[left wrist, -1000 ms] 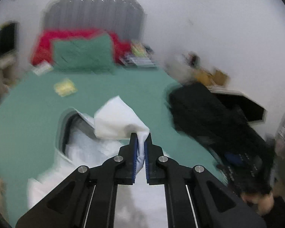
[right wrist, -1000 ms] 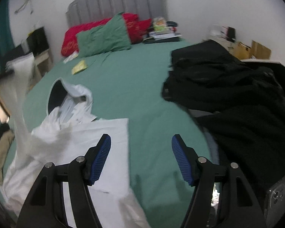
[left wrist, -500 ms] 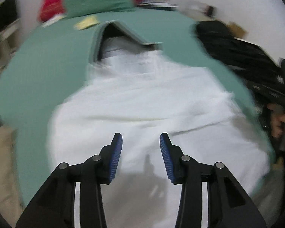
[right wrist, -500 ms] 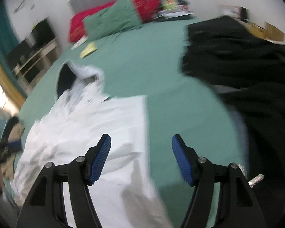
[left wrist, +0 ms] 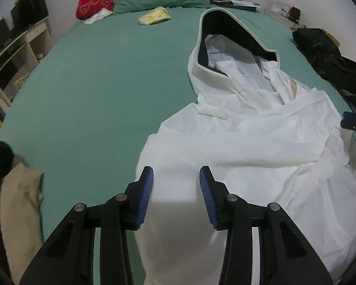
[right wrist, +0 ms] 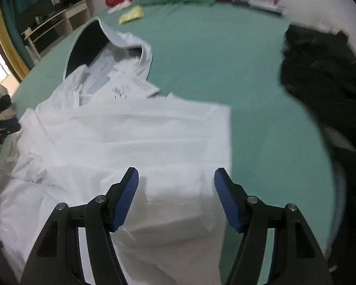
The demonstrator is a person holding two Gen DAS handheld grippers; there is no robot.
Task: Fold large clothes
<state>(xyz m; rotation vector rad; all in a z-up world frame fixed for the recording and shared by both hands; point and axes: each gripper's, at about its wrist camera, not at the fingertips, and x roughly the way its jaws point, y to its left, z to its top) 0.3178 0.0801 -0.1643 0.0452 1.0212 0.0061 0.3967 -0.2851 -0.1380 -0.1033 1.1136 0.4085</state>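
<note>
1. Left wrist view: left gripper [left wrist: 176, 191] released, nothing between the pads; its jaws have just been opening. It hangs over the near-left part of the white hooded jacket [left wrist: 237, 147], which lies spread on the bed [left wrist: 87, 90], centre to lower right of frame, hood [left wrist: 225, 38] at upper centre-right.
2. Same view, edges/room: jacket's left edge runs just left of the gripper, so prob. a good place to pinch next. Wide bare sheet to the left and up. Beige cloth [left wrist: 21, 209] at lower left hangs near bed edge; black clothes [left wrist: 332, 57] at upper right, apart from the jacket.
3. Right wrist view: right gripper [right wrist: 176, 198] released w/ wide gap, empty, over the jacket's folded panel [right wrist: 154, 130].
4. Same view, how to do it well: I'd grab both bottom corners evenly, keep the straight right edge [right wrist: 229, 137] aligned, smooth wrinkles at left first.
5. Room: bare sheet right of that edge; black clothes [right wrist: 325, 76] beyond, at frame right, so keep the fold clear.
</note>
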